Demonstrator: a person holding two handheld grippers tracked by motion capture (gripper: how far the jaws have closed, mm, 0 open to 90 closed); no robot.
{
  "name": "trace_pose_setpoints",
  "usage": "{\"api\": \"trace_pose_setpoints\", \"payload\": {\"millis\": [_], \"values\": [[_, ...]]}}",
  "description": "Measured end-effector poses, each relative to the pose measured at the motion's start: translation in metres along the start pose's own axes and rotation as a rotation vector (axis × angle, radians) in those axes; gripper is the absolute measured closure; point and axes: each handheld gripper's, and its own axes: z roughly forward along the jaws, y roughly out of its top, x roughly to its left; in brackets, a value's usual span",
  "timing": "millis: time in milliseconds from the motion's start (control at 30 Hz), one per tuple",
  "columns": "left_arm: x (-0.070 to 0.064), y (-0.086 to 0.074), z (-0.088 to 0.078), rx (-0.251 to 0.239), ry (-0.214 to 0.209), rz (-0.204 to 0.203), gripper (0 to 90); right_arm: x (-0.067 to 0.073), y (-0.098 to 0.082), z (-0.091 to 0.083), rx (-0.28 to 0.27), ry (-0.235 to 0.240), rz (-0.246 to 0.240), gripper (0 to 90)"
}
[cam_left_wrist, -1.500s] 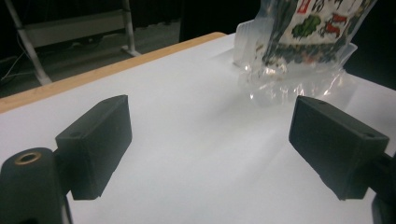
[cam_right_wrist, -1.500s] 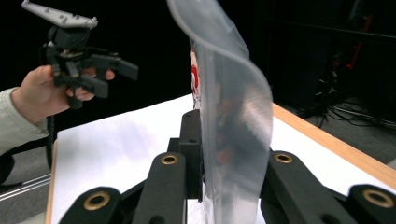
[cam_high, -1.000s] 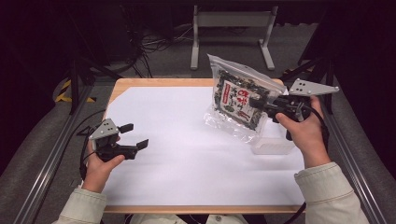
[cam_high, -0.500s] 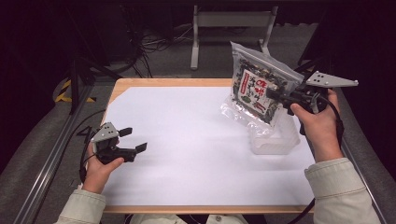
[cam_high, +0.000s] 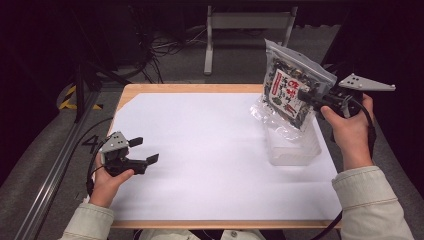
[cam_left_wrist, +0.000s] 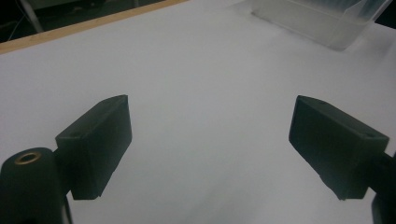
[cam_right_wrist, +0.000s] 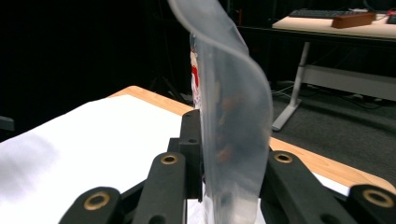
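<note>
A clear plastic bag of dark snack pieces with a red and white label (cam_high: 291, 90) hangs upright in the air at the table's far right. My right gripper (cam_high: 306, 96) is shut on its side. In the right gripper view the bag's edge (cam_right_wrist: 229, 126) stands pinched between the black jaws. Under the bag sits a clear plastic box (cam_high: 292, 142) on the white sheet; its wall (cam_left_wrist: 322, 23) also crosses the top of the left gripper view. My left gripper (cam_high: 144, 150) rests low at the near left, open, with bare sheet between its pads (cam_left_wrist: 95, 144).
A white sheet (cam_high: 210, 150) covers the wooden table (cam_high: 195, 88), leaving wood along the far and near edges. Behind the table stand a metal desk frame (cam_high: 210, 45) and floor cables (cam_high: 165, 47). A second desk with a keyboard (cam_right_wrist: 327, 14) sits far off.
My right gripper has lifted the bag up and to the right, tipping it upright above the clear box. The left gripper has stayed where it was, open.
</note>
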Motion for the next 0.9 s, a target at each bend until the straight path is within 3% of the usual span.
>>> {"api": "trace_pose_setpoints", "payload": {"millis": [233,400,900], "values": [[-0.001,-0.001,0.002,0.007,-0.003,-0.004,13.9,-0.007,-0.007,-0.007,-0.003,-0.02,0.019,76.7],[-0.002,-0.001,0.003,0.009,-0.002,-0.003,13.9,-0.016,-0.021,-0.01,0.006,-0.06,0.036,76.7],[-0.001,-0.001,0.002,0.008,0.007,-0.003,13.9,-0.025,-0.043,-0.006,0.054,-0.076,0.057,76.7]]}}
